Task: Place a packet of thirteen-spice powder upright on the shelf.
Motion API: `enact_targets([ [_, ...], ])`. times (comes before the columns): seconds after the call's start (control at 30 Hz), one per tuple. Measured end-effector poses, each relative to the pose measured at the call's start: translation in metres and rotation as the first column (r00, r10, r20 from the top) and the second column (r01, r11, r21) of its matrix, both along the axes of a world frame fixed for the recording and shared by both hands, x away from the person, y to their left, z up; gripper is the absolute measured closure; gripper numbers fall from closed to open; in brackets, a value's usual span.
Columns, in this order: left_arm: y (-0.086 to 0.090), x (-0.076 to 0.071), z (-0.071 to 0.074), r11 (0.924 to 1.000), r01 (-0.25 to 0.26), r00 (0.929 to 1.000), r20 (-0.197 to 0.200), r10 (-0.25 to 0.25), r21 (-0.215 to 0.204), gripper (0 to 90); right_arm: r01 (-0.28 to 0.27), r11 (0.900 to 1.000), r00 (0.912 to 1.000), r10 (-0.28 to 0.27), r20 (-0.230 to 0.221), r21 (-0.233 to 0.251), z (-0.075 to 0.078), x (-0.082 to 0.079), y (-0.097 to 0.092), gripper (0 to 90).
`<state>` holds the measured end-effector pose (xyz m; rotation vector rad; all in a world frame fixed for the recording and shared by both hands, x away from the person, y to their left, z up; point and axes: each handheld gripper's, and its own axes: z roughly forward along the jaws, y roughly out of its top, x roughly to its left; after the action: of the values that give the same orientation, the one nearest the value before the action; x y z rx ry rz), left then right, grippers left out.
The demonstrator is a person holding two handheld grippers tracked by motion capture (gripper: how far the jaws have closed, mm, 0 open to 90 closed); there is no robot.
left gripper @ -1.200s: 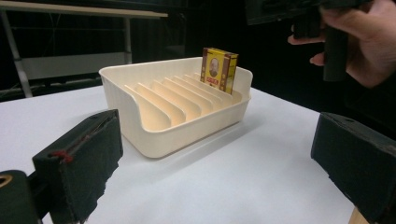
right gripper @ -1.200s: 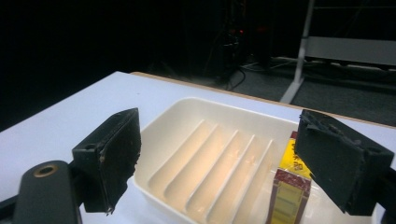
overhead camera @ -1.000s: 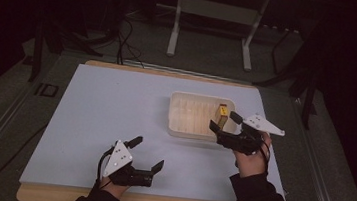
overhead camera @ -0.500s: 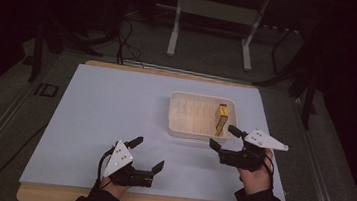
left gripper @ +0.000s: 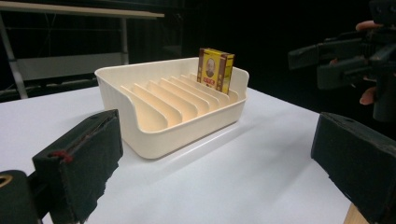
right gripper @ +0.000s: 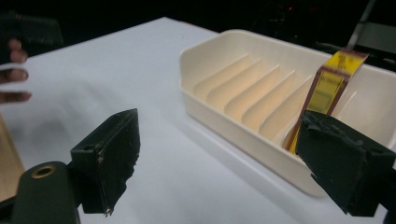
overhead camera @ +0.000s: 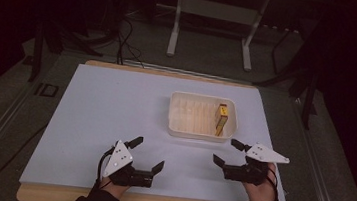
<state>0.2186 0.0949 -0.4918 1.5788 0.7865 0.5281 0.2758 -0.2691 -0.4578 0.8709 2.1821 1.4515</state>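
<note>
Box: a small yellow and dark-red cardboard box [overhead camera: 221, 119] with a printed portrait stands on edge, roughly upright, in a slot at the right end of the tray, its top above the rim.
Tray: a cream plastic rectangular tray [overhead camera: 179, 125] with a row of thin upright dividers sits right of centre on the table.
Table: a white sheet [overhead camera: 95, 112] covers a wooden-edged tabletop.
Right gripper: the black two-jaw gripper [overhead camera: 225, 152] with a grey three-cornered plate sits low, just in front of the tray's near right corner, apart from it; jaws spread wide, nothing between them.
Left gripper: the matching black gripper [overhead camera: 147, 153] rests near the table's front edge, well left of the tray; jaws parted, empty.
</note>
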Motion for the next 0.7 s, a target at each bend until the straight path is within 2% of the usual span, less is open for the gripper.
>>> enact_targets([
  [0.27, 0.000, 0.000, 0.000, 1.0000, 0.001, 1.0000, 0.000, -0.001, -0.001, 3.3, -0.019, 0.9989, 0.9998, 0.019, -0.010, -0.043, -0.011, -0.006, -0.008, 13.4],
  [0.5, 0.000, 0.000, -0.001, 1.0000, 0.007, 1.0000, -0.003, -0.007, 0.000, 3.3, 0.000, 0.9986, 0.9993, -0.002, -0.038, -0.052, -0.019, -0.007, -0.020, 13.4],
  [0.57, 0.000, 0.000, -0.001, 1.0000, 0.008, 1.0000, -0.004, -0.008, 0.003, 3.3, -0.002, 0.9992, 0.9985, 0.000, -0.055, -0.040, -0.021, -0.007, -0.022, 13.4],
  [0.7, 0.001, 0.000, -0.002, 1.0000, 0.006, 1.0000, -0.008, -0.006, 0.003, 3.3, 0.008, 0.9987, 0.9983, -0.011, -0.058, -0.050, -0.023, -0.004, -0.026, 13.4],
])
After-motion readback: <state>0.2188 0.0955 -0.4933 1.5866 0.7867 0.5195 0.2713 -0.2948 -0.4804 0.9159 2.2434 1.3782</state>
